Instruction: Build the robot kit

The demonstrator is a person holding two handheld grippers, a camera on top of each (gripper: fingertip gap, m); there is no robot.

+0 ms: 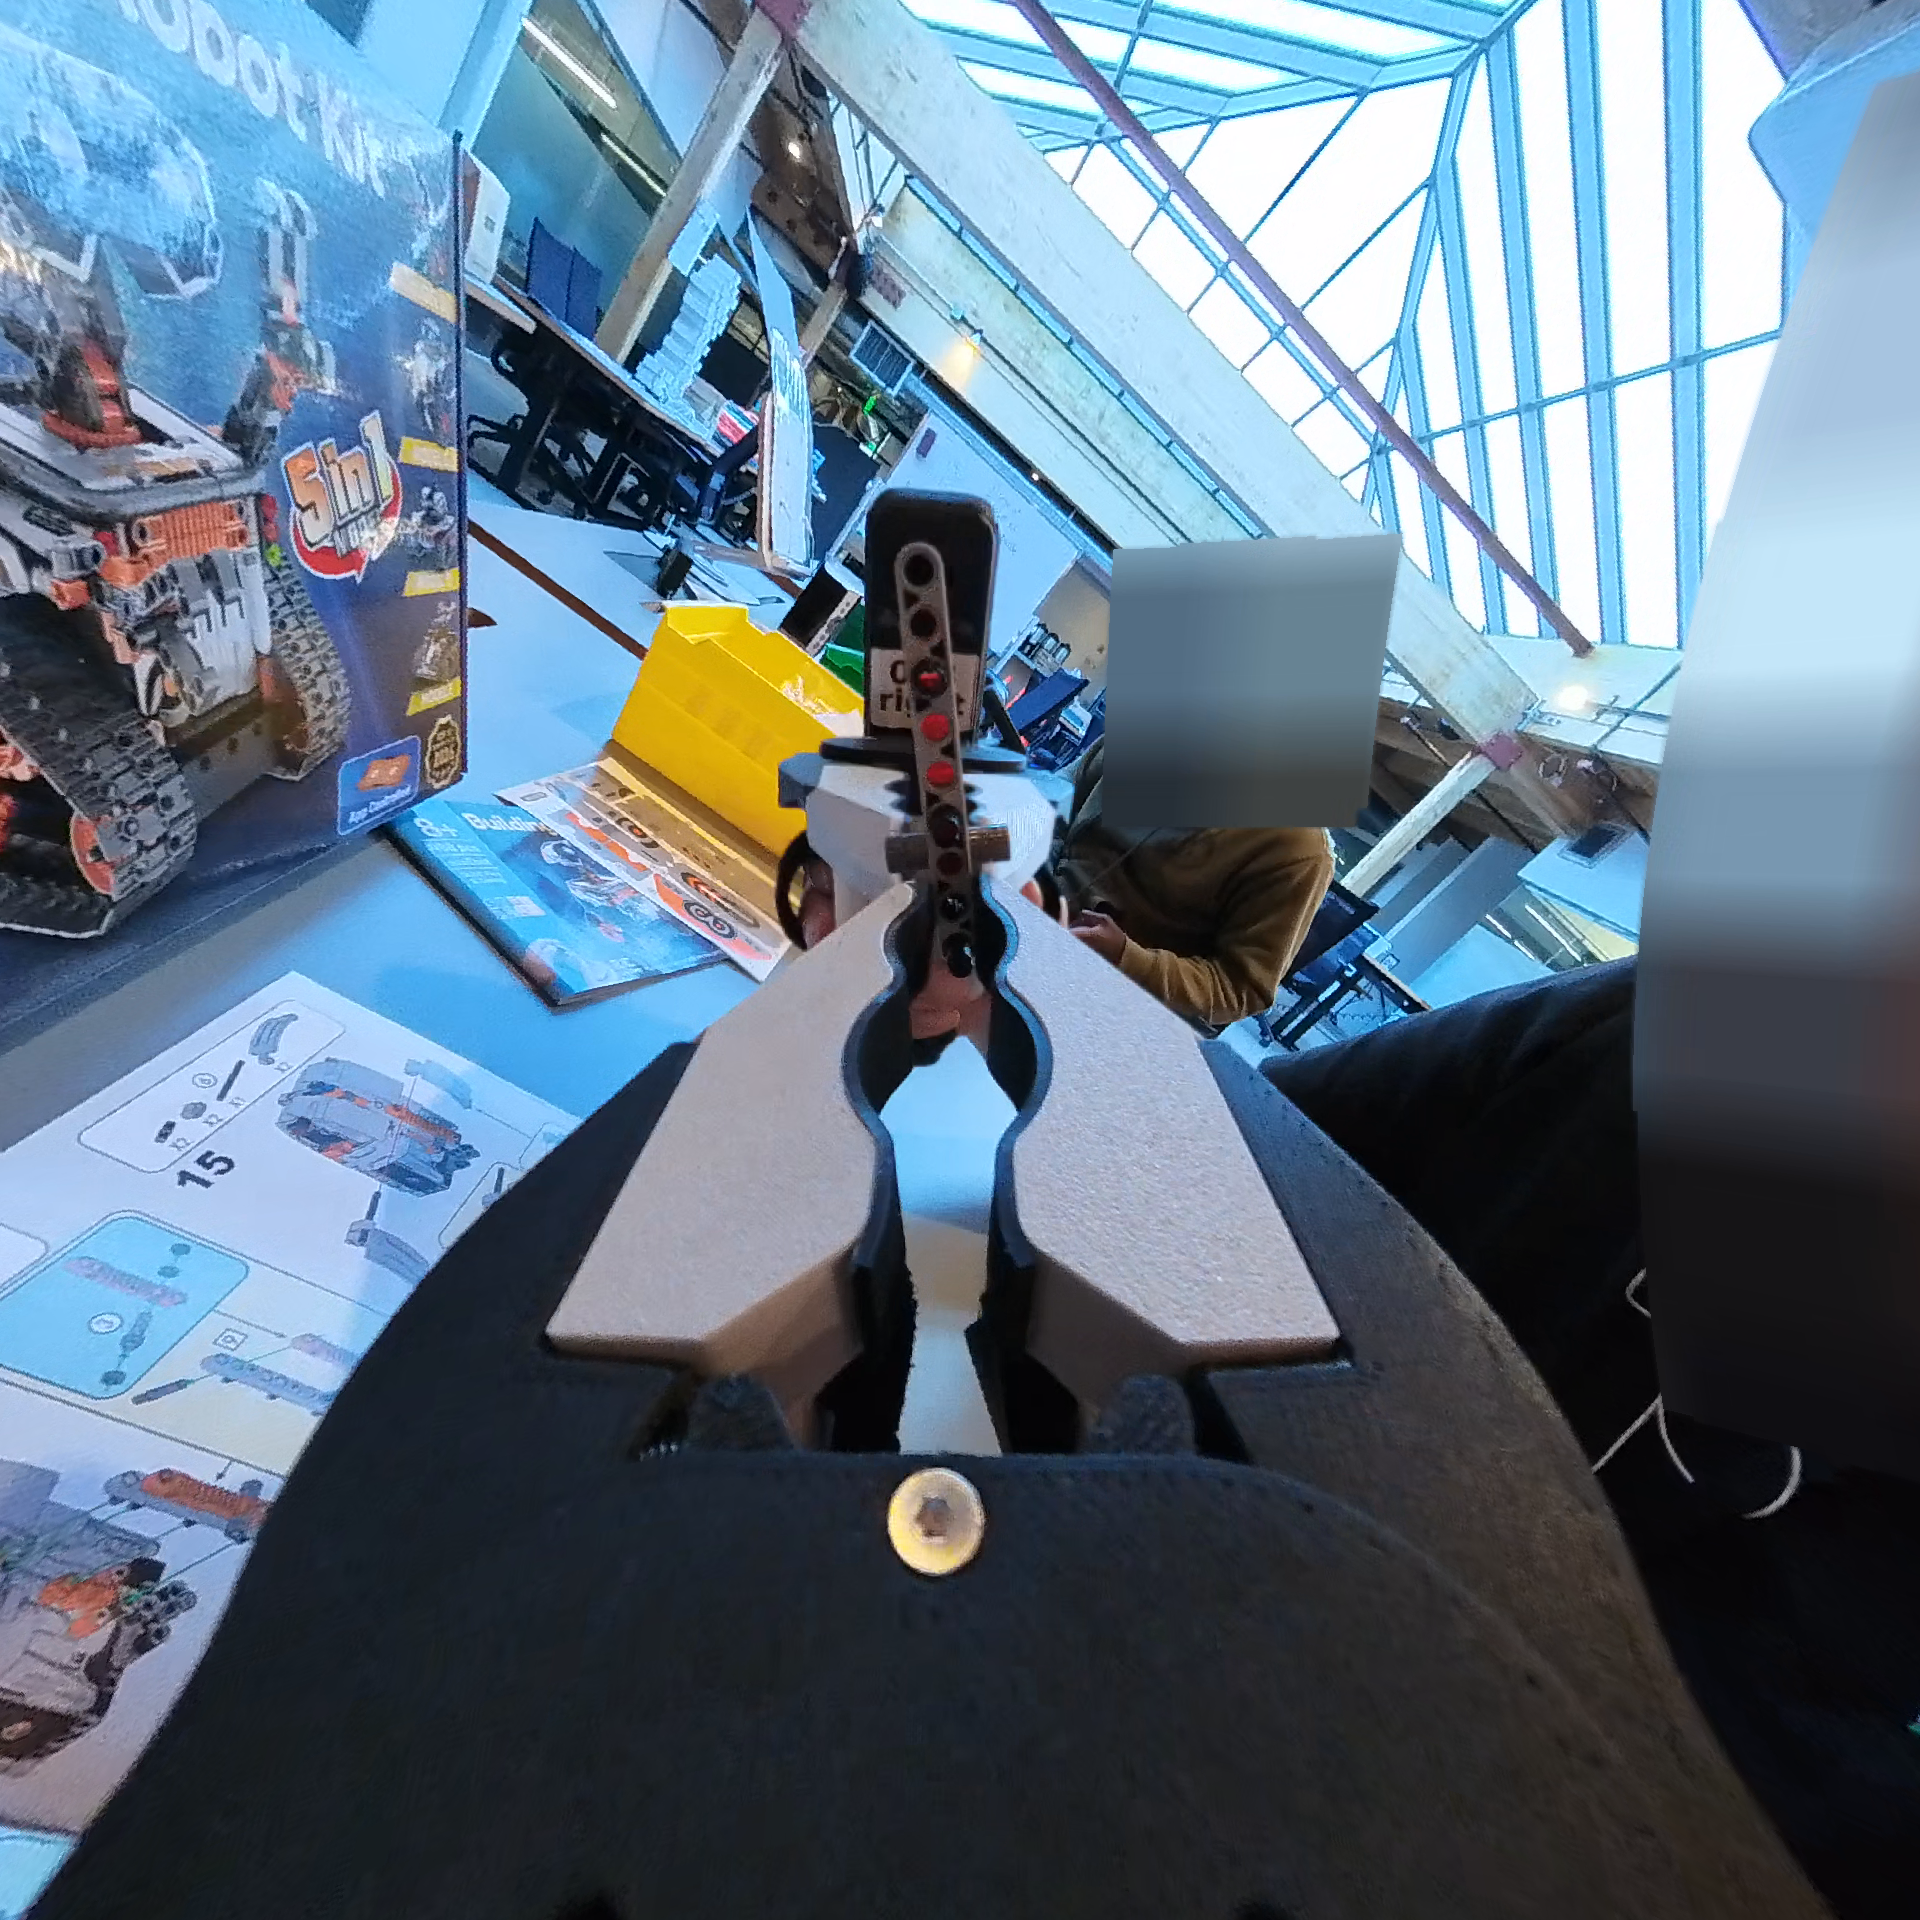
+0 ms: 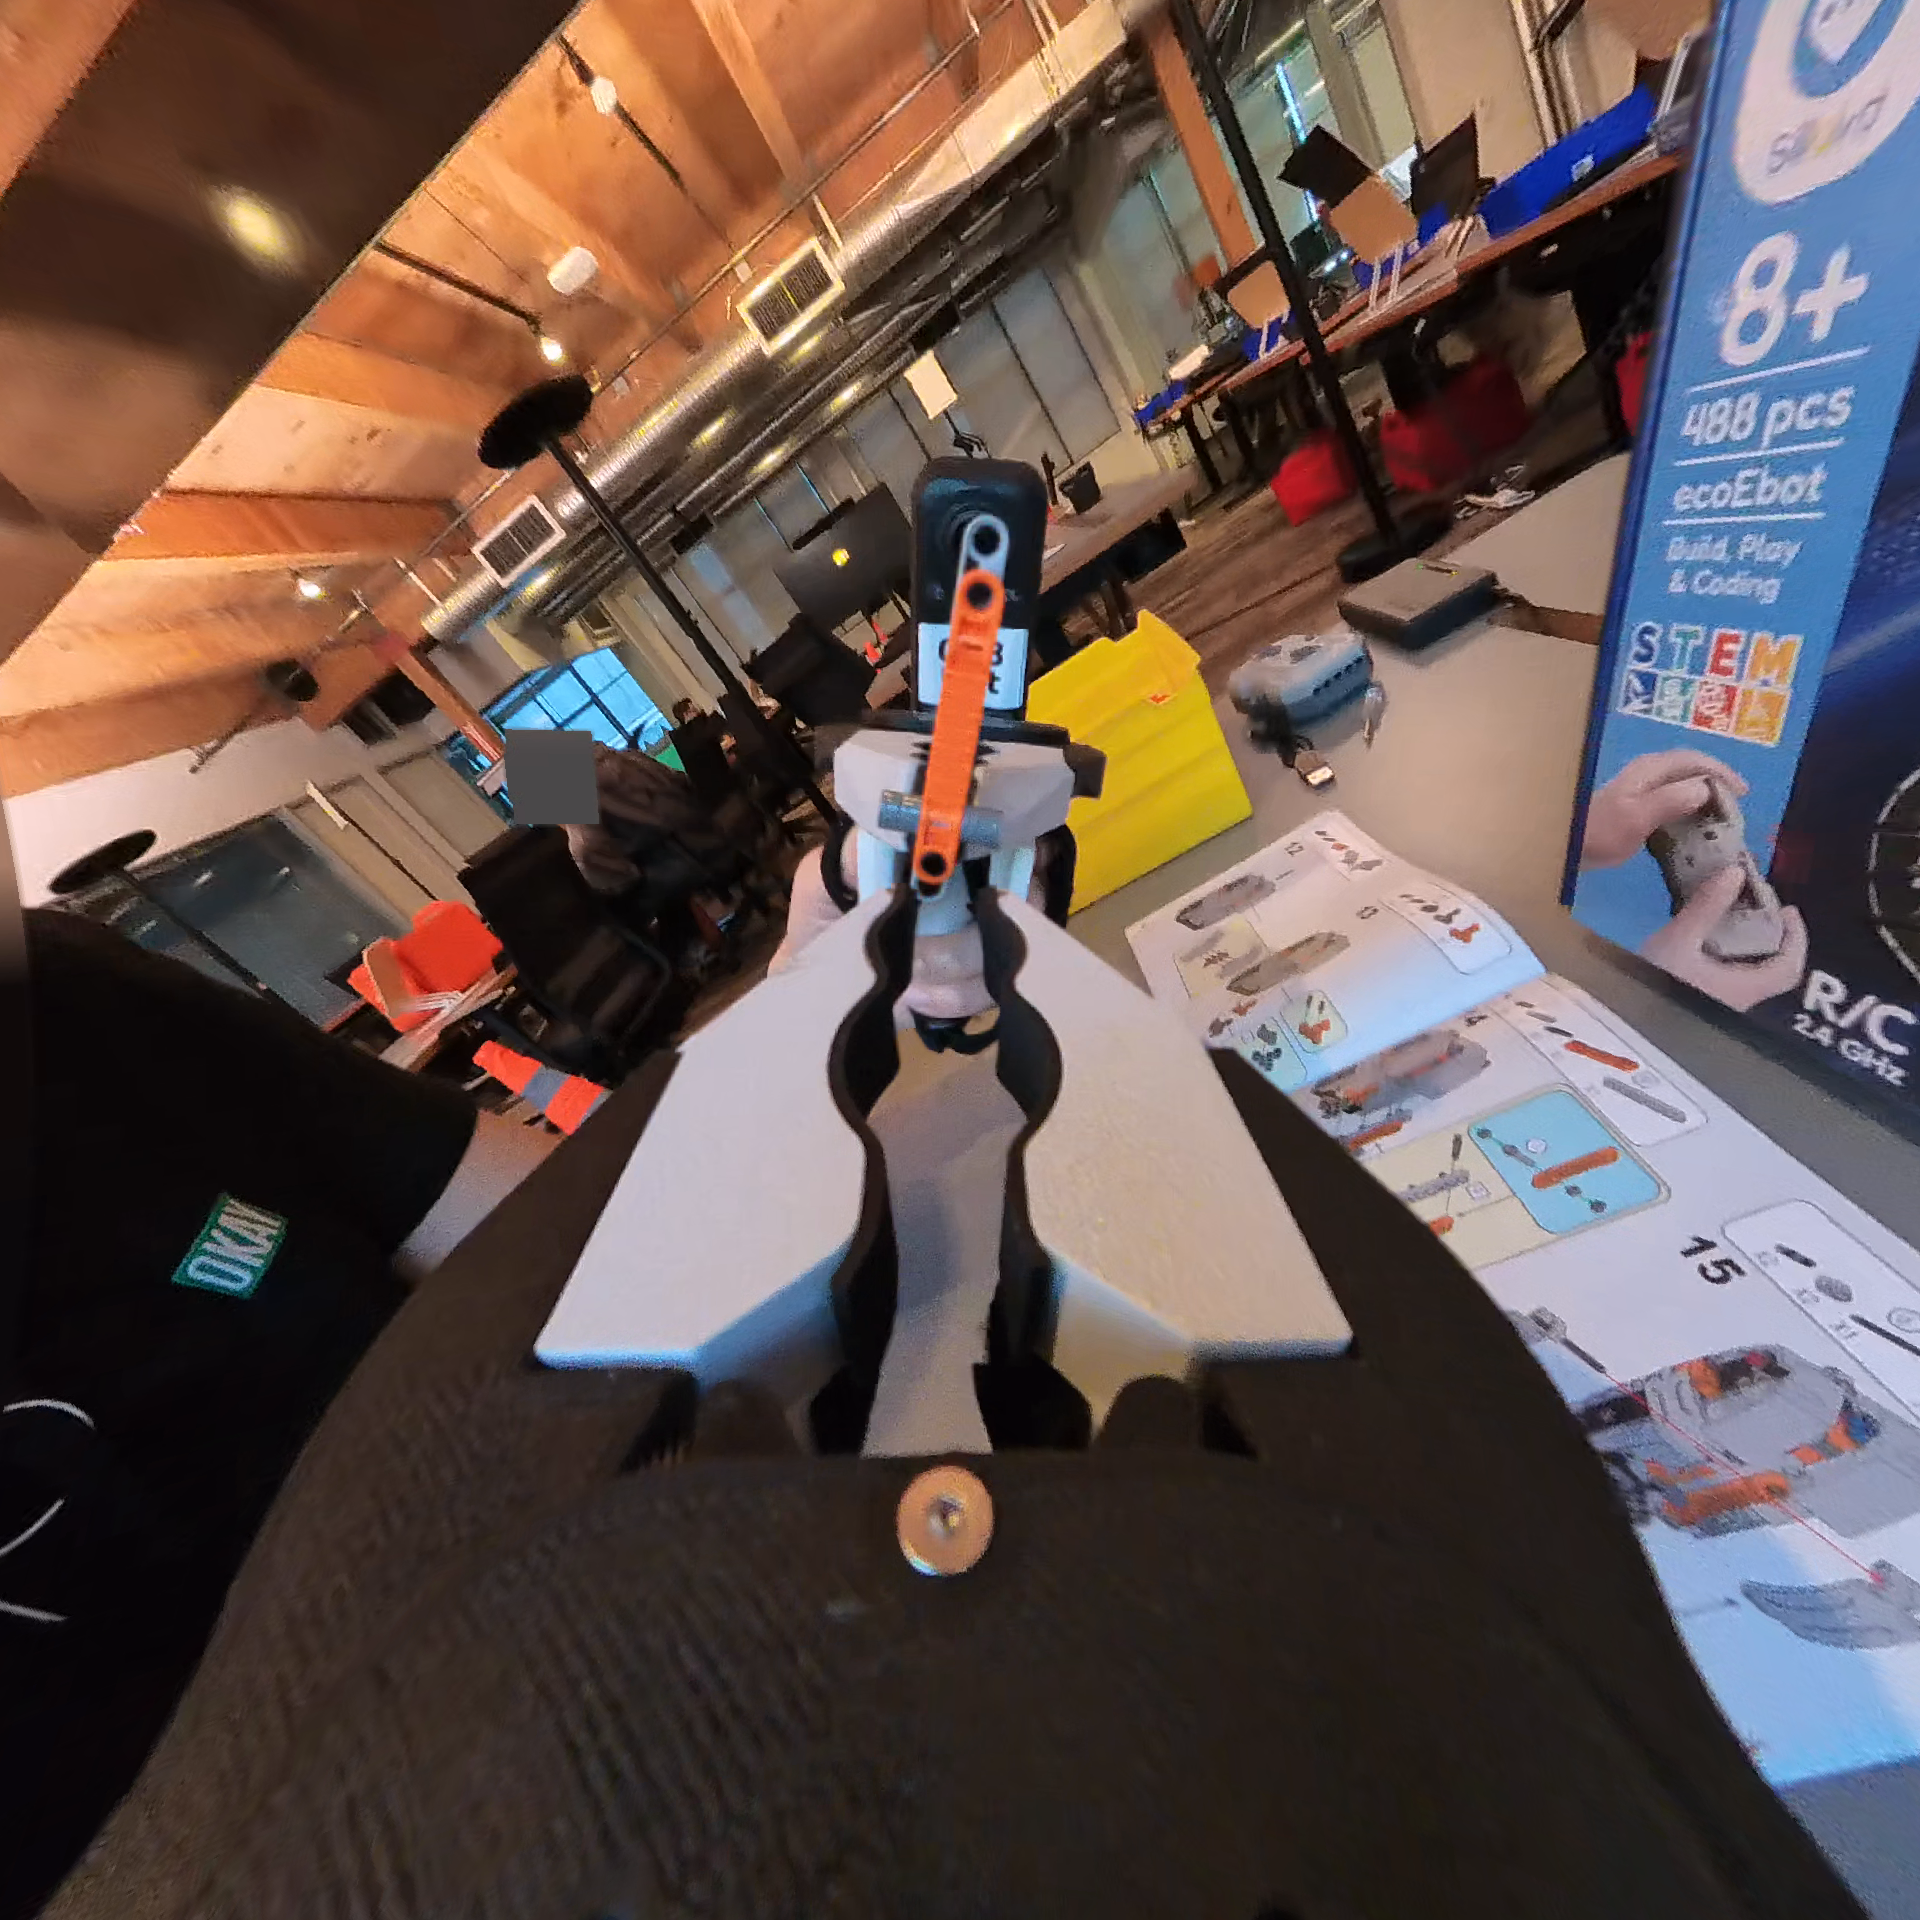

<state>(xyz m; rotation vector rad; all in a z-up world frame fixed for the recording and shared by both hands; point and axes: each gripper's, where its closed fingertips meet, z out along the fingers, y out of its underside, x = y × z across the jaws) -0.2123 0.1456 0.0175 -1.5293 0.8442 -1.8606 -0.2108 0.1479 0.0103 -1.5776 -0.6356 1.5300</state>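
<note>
My left gripper [image 1: 948,940] pinches the near end of a long grey perforated plastic beam [image 1: 938,764], upright in mid-air. Facing it, my right gripper [image 2: 938,902] clamps an orange perforated beam [image 2: 958,717] against the grey one, apparently aligning holes. A yellow plastic bin [image 1: 717,717] sits far behind, an open instruction booklet [image 2: 1455,1091] below.

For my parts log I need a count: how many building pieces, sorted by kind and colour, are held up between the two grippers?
grey beam: 1
orange beam: 1
grey axle: 1
red pins: 3
Total: 6
</note>
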